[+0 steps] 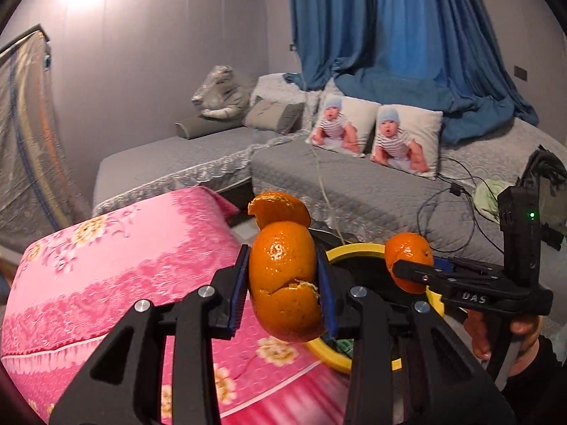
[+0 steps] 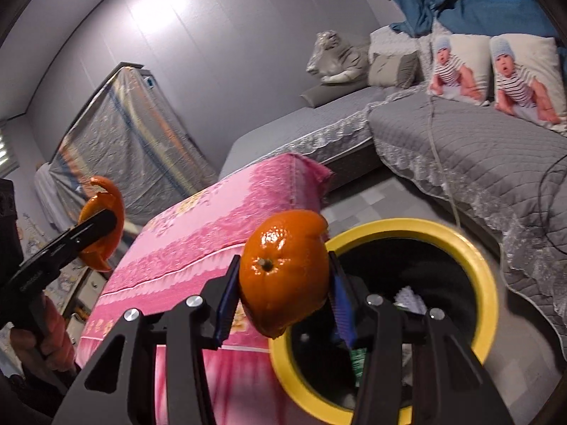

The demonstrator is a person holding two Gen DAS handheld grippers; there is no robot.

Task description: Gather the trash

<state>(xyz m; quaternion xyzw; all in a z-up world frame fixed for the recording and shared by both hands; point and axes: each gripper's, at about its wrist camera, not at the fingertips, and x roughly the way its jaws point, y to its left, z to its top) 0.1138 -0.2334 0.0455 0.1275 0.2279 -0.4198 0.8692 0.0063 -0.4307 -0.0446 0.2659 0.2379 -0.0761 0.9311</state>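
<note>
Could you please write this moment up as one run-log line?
left claw: shut on cracked orange peel | right claw: shut on orange peel | yellow-rimmed bin: open, below right claw | drop: not yet

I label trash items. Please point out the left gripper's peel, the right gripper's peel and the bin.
Left gripper's peel (image 1: 283, 276), left wrist view, outer skin.
Right gripper's peel (image 2: 283, 269), right wrist view, outer skin.
Bin (image 2: 489, 276), right wrist view, yellow rim.

Both wrist views look forward along their jaws, close over the bin (image 1: 358, 248) (image 2: 489, 269); they share the pink bed (image 1: 106, 265) (image 2: 198, 233) and sofa (image 1: 372, 184) (image 2: 478, 148).
</note>
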